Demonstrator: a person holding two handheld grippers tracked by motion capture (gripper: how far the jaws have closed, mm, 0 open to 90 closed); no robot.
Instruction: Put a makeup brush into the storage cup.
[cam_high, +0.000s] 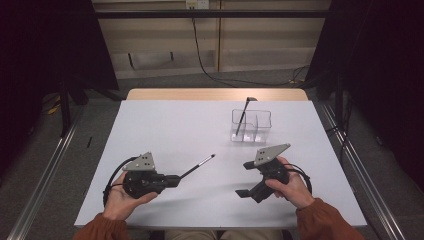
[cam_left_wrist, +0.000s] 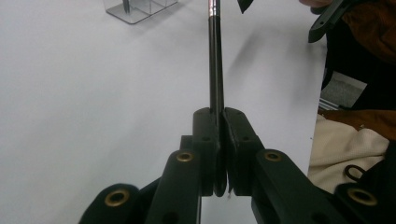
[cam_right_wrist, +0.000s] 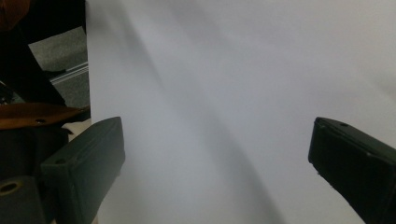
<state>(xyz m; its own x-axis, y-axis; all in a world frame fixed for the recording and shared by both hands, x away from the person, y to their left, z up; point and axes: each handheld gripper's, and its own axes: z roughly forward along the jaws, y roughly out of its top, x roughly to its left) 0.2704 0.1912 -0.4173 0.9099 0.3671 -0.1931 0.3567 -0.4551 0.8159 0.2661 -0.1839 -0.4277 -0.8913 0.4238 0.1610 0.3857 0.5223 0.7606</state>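
Black slim brush (cam_high: 197, 167) clamped in left gripper (cam_high: 176, 180), tip toward clear organizer (cam_high: 251, 126) | organizer far-right of tip | right gripper (cam_right_wrist: 215, 168) wide, empty, nearer organizer

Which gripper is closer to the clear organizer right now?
Right. The right gripper sits just in front of the clear organizer; the left gripper, holding a brush, is farther left.

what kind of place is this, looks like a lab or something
Probably a lab or data-recording setup, not a home. A plain white table stands between black curtains and metal floor rails, cables trail across the grey floor, and a person works with handheld grippers.
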